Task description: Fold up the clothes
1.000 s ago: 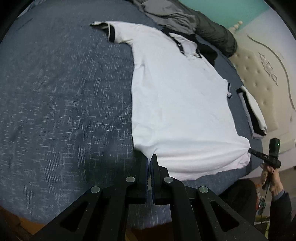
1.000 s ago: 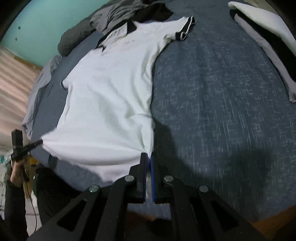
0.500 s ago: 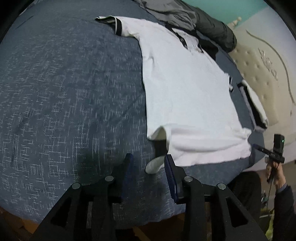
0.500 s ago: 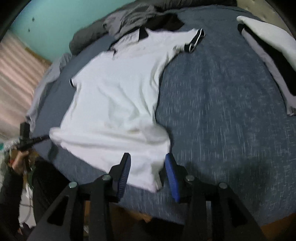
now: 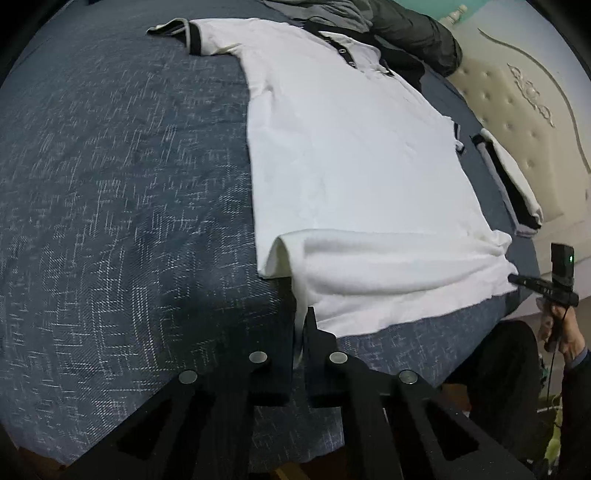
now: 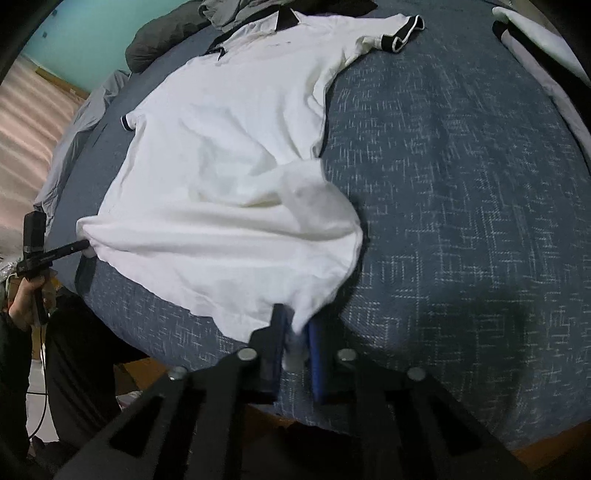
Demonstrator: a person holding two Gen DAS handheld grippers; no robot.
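Pinching the polo shirt (image 5: pixel 354 155) hem corners in both grippers (image 5: pixel 300 325) (image 6: pixel 295 332); I should lift evenly toward twelve o'clock.

A white polo shirt (image 5: pixel 354 155) with black collar and black-banded sleeve cuffs lies on a dark blue bedspread (image 5: pixel 110 184) flecked with white. Behind it sit grey clothes (image 6: pixel 236 11), a cream tufted headboard (image 5: pixel 524 110) and a turquoise wall (image 6: pixel 85 33).

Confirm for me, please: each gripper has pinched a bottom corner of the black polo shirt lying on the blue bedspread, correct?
Not quite: the polo shirt is white, with black only on collar and cuffs, as the left wrist view shows. The left gripper and right gripper do each pinch a hem corner on the blue bedspread.
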